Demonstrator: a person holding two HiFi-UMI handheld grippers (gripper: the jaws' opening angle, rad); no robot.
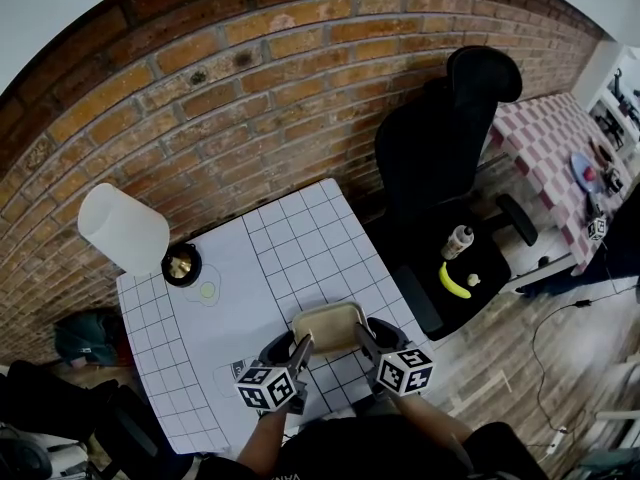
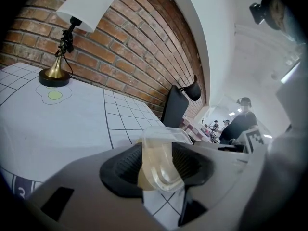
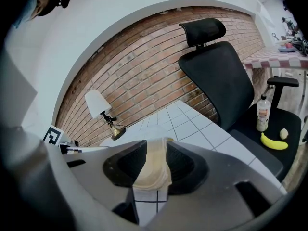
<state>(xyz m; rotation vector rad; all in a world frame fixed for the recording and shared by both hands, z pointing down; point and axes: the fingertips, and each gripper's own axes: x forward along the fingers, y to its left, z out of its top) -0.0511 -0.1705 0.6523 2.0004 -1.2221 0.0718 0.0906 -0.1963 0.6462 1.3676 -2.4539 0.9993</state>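
Note:
A clear, yellowish plastic tray is held over the near part of the white gridded table, between my two grippers. My left gripper is shut on the tray's left rim; in the left gripper view that rim is pinched between the dark pads. My right gripper is shut on its right rim, which shows as a pale strip clamped between the pads in the right gripper view.
A lamp with a white shade and brass base stands at the table's far left, a small green-centred disc beside it. A black office chair at right carries a bottle and banana. Brick wall behind.

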